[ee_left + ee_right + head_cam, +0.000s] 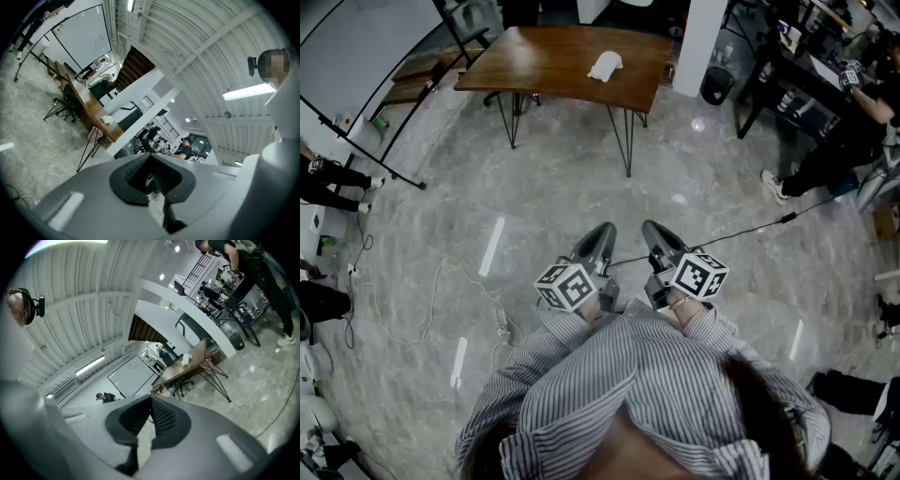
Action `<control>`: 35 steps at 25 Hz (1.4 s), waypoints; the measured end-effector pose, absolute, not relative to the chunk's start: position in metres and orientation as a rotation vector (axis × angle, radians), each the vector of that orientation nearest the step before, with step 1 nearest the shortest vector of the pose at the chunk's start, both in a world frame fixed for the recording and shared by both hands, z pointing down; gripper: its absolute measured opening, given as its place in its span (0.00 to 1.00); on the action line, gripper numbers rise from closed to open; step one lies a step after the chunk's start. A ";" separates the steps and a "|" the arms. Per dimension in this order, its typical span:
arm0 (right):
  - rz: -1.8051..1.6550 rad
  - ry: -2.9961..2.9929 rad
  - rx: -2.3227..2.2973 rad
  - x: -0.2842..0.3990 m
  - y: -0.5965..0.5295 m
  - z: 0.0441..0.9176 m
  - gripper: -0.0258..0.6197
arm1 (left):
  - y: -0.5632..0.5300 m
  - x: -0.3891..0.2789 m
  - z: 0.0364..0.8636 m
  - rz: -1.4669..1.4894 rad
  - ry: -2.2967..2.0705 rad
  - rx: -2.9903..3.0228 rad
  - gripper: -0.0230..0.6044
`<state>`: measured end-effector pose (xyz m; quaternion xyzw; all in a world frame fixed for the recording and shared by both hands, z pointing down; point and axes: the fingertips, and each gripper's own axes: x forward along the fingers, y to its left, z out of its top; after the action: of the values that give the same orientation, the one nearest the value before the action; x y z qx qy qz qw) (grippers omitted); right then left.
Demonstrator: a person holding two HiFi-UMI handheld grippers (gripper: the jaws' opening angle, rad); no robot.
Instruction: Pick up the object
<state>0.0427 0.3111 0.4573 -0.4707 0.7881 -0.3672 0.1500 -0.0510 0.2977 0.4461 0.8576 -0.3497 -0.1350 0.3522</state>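
I have both grippers held close to the striped shirt (628, 394) at the bottom centre of the head view, pointing up the frame over the grey marble floor (534, 216). The left gripper (598, 234) has its jaws together; in its own view the tips (151, 157) meet with nothing between the ribbed pads. The right gripper (656, 232) is the same, jaws closed on themselves and empty, as its own view (151, 399) shows. The object, a small crumpled white thing (605, 66), lies on the brown wooden table (544, 61) at the top centre of the head view, towards that table's right end and well apart from both grippers. I see it in the left gripper view too, as a pale lump (107, 119) on the table (86, 101) at middle left, and in the right gripper view (186, 359) at middle right on the tabletop (199, 355). A thin cable (741, 230) runs across the floor from the grippers towards the right edge, where a person in dark clothes (834, 141) stands by a desk.
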 end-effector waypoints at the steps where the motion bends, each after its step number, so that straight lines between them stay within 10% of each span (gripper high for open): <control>1: -1.058 2.262 -1.349 0.044 0.309 0.458 0.04 | 0.296 -0.051 0.447 -0.349 -0.907 2.218 0.04; 35: -1.155 2.226 -1.311 0.107 0.225 0.490 0.04 | 0.225 0.023 0.478 -0.202 -0.867 2.212 0.04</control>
<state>0.1067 0.2253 0.4898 -0.4575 0.7771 -0.4033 0.1551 0.0226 0.2247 0.4779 0.8620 -0.3378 -0.0787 0.3695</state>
